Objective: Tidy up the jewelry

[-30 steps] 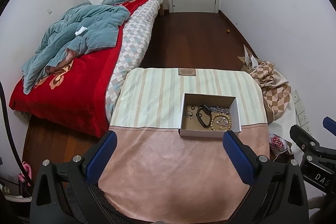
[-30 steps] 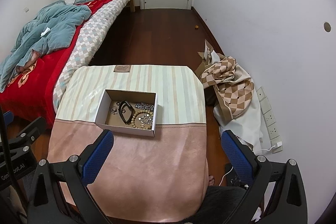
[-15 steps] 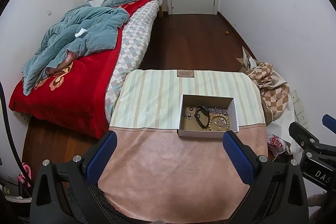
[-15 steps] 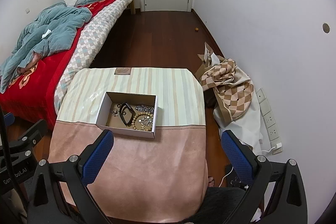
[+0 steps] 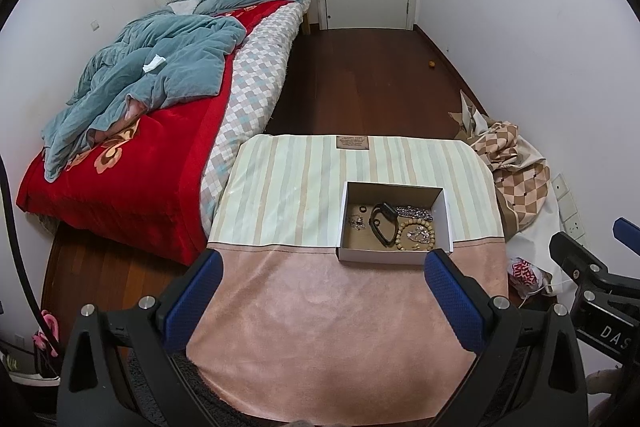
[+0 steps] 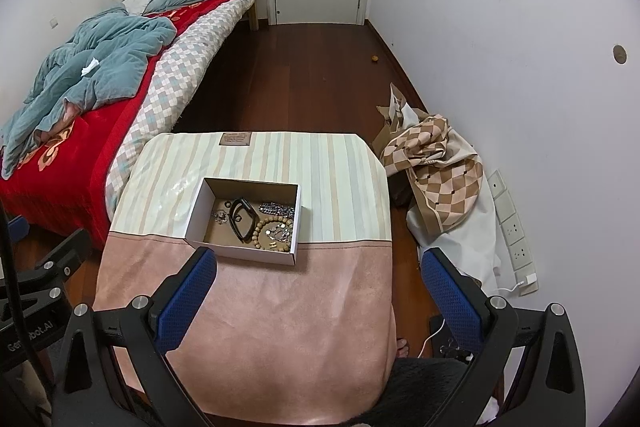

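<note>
A: Jewelry box (image 5: 394, 225), location? Change since a second ago?

B: On the table (image 5: 320, 307), same spot, slightly farther off in both views.

A: Left gripper (image 5: 322, 269), then right gripper (image 6: 318, 269)?

B: Both wide apart, holding nothing, raised over the table's near end.

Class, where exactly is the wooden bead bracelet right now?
The bead bracelet lies in the near right corner of the open box on the table, just right of the black band and in front of the silver chain.
</note>
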Motion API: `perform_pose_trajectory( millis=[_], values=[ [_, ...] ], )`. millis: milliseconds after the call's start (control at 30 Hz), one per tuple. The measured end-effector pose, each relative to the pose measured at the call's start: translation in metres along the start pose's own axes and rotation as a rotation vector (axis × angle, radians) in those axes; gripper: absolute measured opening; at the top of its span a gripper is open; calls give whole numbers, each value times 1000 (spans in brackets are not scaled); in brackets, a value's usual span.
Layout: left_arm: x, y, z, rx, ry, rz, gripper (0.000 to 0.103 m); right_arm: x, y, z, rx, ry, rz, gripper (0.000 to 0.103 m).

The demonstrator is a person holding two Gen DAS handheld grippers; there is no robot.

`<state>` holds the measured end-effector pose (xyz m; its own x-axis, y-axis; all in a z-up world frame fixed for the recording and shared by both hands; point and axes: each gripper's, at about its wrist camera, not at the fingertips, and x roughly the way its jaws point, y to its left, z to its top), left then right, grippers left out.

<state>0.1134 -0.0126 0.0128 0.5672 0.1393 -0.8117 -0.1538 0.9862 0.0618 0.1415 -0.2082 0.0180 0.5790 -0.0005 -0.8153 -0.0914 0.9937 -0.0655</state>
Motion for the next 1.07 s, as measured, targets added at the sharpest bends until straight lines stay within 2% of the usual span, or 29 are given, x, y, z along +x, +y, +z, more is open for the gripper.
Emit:
perform_pose_trajectory(
  millis=[1067],
  values=[
    [-7,-4,2,-3,-6,-16,103,-1,-1,0,1,0,1,103]
  ],
)
